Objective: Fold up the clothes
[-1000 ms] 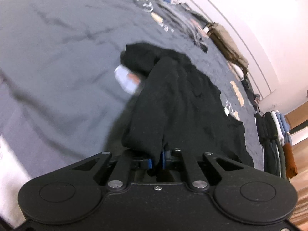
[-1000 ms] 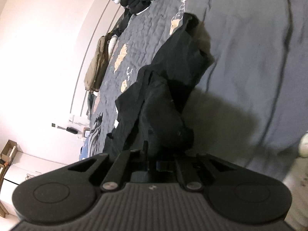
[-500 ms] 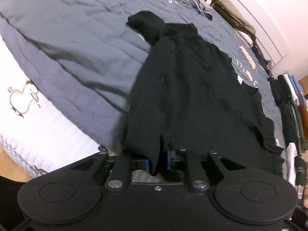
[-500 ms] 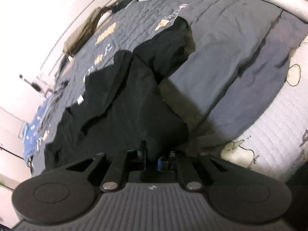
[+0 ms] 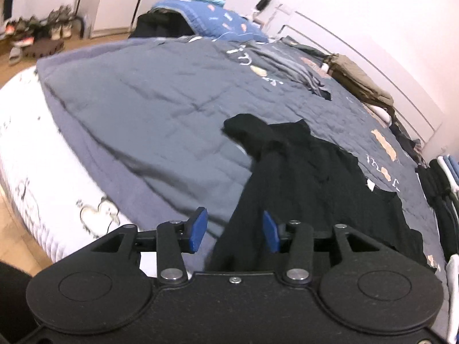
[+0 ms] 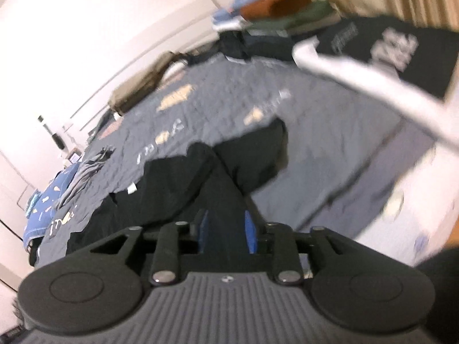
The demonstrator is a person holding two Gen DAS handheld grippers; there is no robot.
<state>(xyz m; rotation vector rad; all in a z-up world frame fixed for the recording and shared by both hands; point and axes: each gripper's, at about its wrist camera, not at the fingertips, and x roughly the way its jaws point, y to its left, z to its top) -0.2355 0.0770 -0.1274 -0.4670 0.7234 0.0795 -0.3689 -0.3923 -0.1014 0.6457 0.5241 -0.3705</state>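
Note:
A black garment (image 5: 309, 172) lies spread and rumpled on the grey quilt (image 5: 143, 100), one sleeve bunched toward the far side. My left gripper (image 5: 234, 229) hovers over the garment's near edge. Its jaws are opening, and a strip of black cloth runs up between the blue pads (image 5: 198, 228), slack and nearer the right pad. In the right wrist view the same garment (image 6: 178, 189) stretches away over the quilt (image 6: 315, 143). My right gripper (image 6: 226, 230) is also opening, with dark cloth between its pads, which do not pinch it.
Folded clothes (image 5: 441, 183) are stacked at the bed's right end. A blue pillow (image 5: 218, 20) and a khaki garment (image 5: 358, 83) lie by the wall. White sheet (image 5: 43, 172) shows at the bed's near edge. Shoes (image 5: 37, 28) stand on the floor. A black printed shirt (image 6: 387, 46) lies far right.
Both grippers were shut on the black cloth and now stand with their pads apart. Both hands have lifted and pulled back, so more of the bed and room shows.

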